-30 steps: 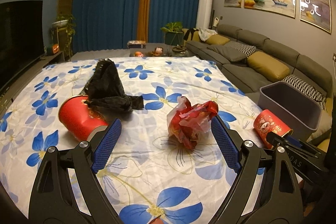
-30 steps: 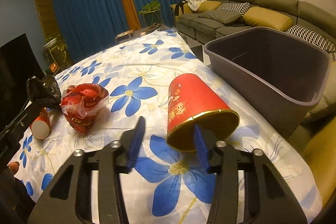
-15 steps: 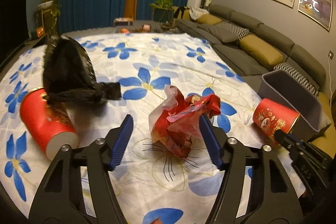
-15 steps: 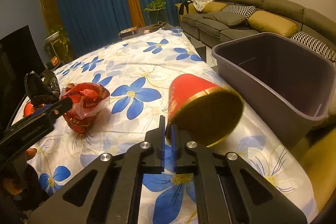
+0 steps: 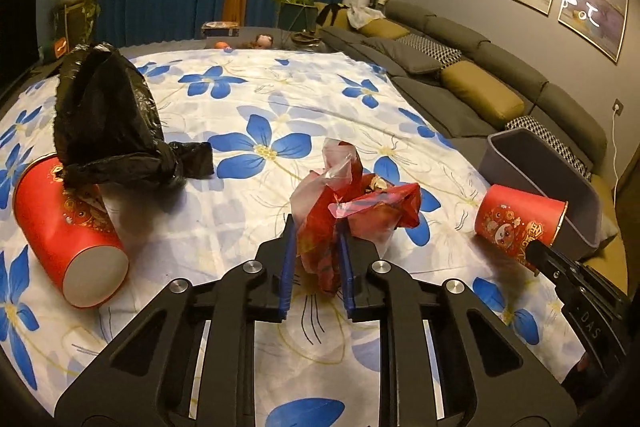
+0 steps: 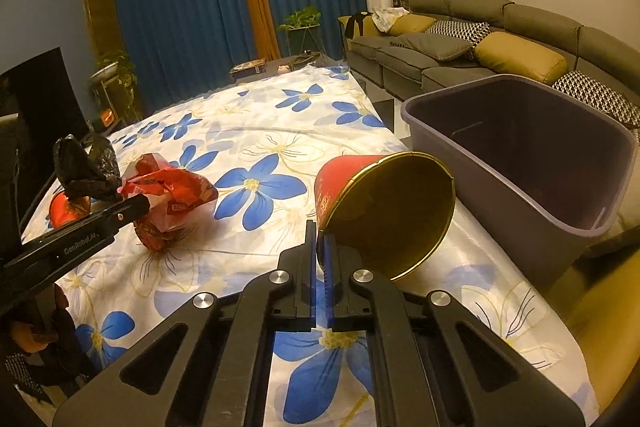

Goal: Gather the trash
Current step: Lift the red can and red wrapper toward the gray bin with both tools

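My left gripper is shut on a crumpled red plastic bag in the middle of the flowered tablecloth; the bag also shows in the right wrist view. My right gripper is shut on the rim of a red paper cup with a gold inside and holds it tilted above the cloth beside the grey bin. The cup and the bin also show at the right of the left wrist view.
A second red paper cup lies on its side at the left, with a black plastic bag partly over it. A grey sofa runs behind the bin. The table edge is close to the bin.
My left gripper has closed on the red plastic bag. My right gripper, shut on the cup's rim, has lifted and tilted the cup toward the bin.
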Demonstrator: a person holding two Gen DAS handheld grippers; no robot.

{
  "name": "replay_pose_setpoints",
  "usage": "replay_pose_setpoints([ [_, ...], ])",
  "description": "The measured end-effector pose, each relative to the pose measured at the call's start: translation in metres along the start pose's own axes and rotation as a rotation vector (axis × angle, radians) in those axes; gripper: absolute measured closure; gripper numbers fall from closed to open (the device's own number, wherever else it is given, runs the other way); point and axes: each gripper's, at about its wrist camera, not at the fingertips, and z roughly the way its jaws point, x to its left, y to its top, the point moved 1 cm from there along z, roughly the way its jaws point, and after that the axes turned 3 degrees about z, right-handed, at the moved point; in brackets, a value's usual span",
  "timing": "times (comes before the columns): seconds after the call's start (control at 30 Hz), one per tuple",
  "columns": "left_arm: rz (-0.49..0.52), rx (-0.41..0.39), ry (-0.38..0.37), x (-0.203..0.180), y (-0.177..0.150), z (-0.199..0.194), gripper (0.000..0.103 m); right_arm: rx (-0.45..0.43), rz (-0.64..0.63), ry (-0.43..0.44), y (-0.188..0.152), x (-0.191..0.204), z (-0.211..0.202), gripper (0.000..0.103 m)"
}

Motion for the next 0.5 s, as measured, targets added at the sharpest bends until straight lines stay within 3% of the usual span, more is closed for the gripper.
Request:
replay_pose_setpoints([
  [0.27, 0.016, -0.071, 0.008, -0.009, -0.001, -0.035, 0.086, -0.031, -0.013, 0.014, 0.001, 0.0, -0.018, 0.099],
  [0.5, 0.016, -0.086, 0.01, -0.019, -0.007, -0.061, 0.086, -0.071, -0.042, 0.035, 0.003, 0.007, -0.042, 0.099],
])
